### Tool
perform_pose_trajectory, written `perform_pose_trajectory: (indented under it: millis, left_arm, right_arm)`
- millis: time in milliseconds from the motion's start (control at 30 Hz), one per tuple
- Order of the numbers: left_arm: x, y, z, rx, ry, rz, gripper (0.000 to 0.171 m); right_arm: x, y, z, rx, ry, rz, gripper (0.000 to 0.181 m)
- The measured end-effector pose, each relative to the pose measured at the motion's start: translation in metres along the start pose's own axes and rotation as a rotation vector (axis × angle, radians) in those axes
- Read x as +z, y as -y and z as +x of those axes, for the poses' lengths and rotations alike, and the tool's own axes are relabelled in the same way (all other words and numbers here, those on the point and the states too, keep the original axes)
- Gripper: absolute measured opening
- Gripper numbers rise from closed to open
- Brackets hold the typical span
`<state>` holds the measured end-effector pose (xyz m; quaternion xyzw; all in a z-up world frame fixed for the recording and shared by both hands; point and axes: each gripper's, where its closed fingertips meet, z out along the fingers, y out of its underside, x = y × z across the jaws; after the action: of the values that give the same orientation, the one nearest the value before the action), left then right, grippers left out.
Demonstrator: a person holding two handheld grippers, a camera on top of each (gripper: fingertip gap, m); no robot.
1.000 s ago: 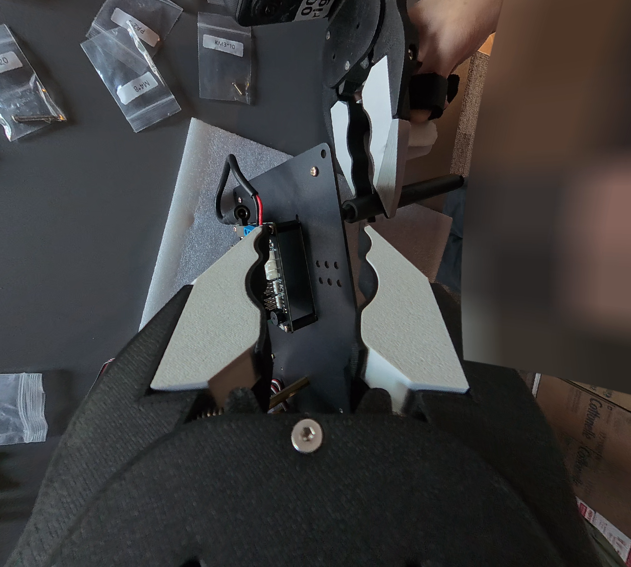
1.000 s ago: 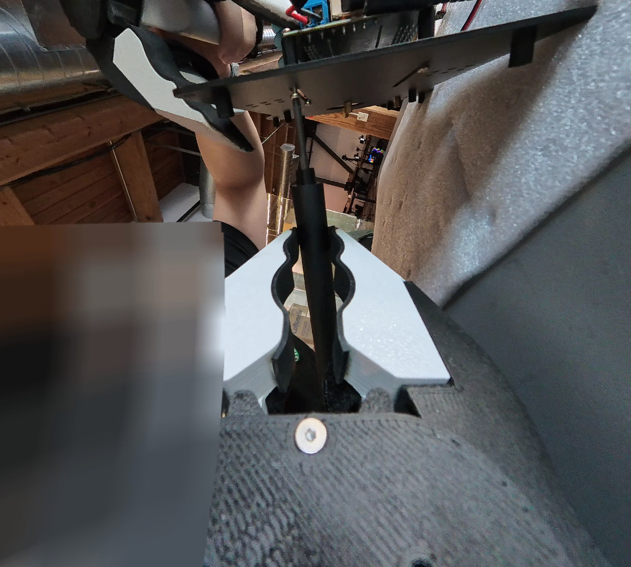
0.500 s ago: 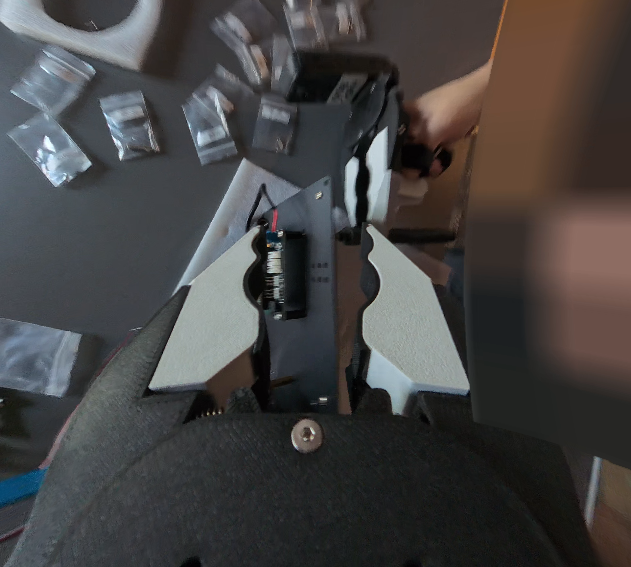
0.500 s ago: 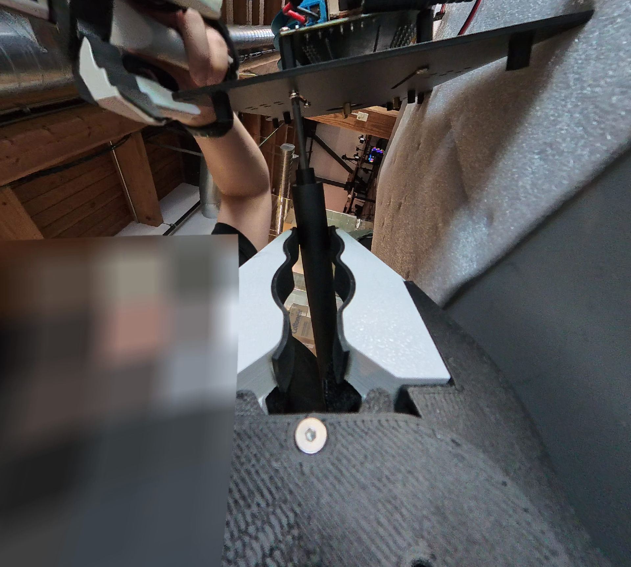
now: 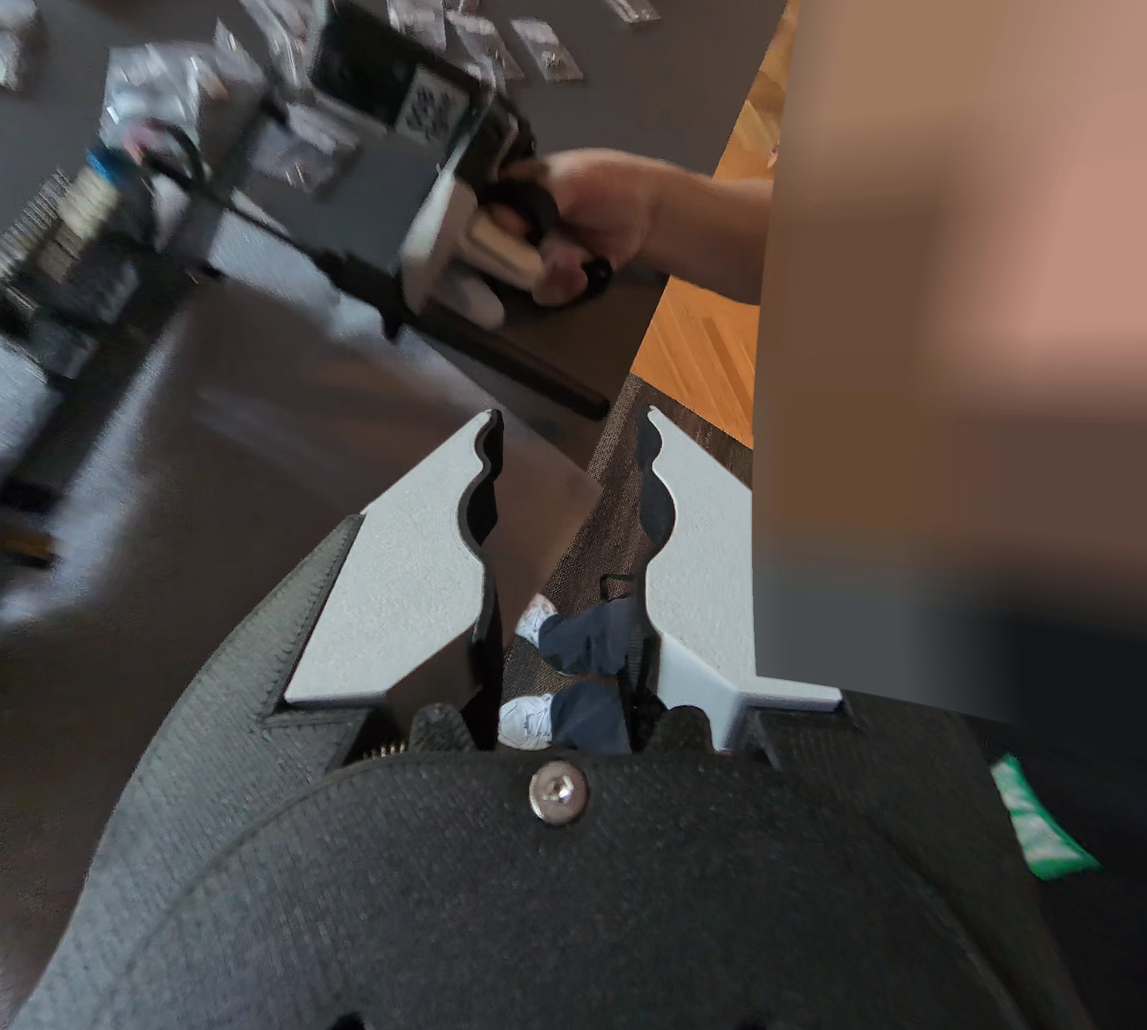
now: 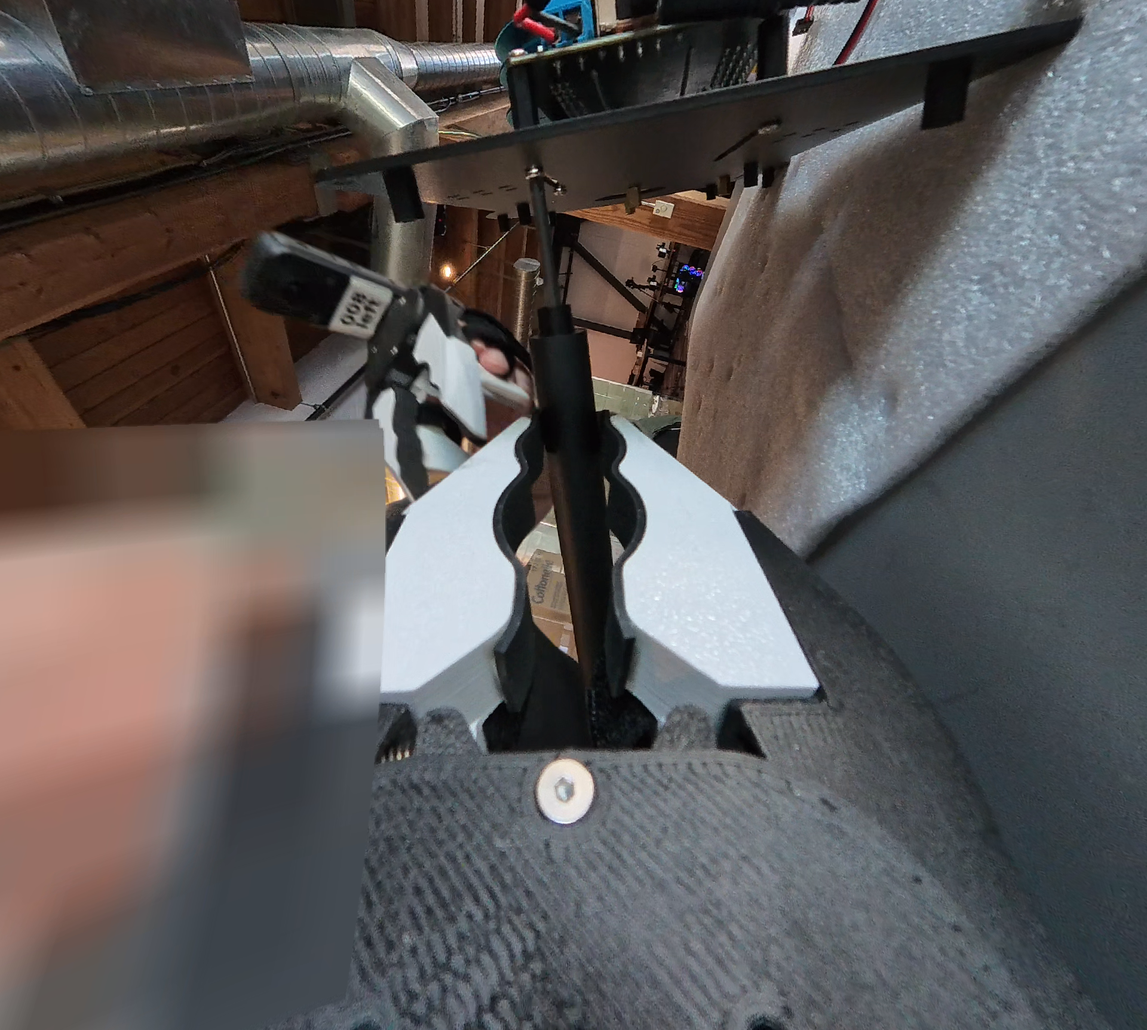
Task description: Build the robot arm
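A: Right gripper point(image 6: 570, 444) is clamped on the black screwdriver point(image 6: 568, 410). Its tip sits on a screw point(image 6: 532, 171) in the black mounting plate point(image 6: 683, 143), straight ahead of the fingers. The plate leans against grey foam point(image 6: 869, 317) to the gripper's right.

B: Left gripper point(image 5: 568, 423)?

A: Parted, nothing between the fingers; it hangs off the dark surface point(image 5: 310, 472) edge, well apart from the plate.

B: Judgement: the shaft should be kept square to the plate, pressed axially. The unsupported plate could tip or the bit cam out.
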<state>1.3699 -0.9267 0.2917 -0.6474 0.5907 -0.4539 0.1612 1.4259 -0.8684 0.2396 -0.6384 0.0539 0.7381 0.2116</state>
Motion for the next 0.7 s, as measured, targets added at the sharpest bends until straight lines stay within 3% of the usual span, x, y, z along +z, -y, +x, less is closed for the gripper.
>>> perform_pose_trajectory:
  millis: [33,267,433,600,700]
  left_arm:
    - [0.005,-0.008,0.003,-0.007,0.005,0.002,0.043]
    - [0.044,-0.052,0.001,-0.100,0.102,0.020,0.041]
    - [0.049,-0.048,0.008,-0.205,0.120,0.133,0.039]
    - [0.037,-0.042,-0.001,-0.189,0.216,0.182,0.039]
    - [0.038,-0.039,-0.003,-0.219,0.203,0.217,0.038]
  right_arm:
    - [0.000,0.000,0.001,0.001,-0.002,0.000,0.015]
    - [0.000,0.000,0.000,0.011,0.006,-0.004,0.016]
    - [0.000,0.001,0.000,0.020,0.010,0.003,0.016]
    - [0.000,0.000,0.002,0.025,0.002,-0.002,0.017]
    - [0.001,0.001,0.002,0.016,-0.009,0.001,0.017]
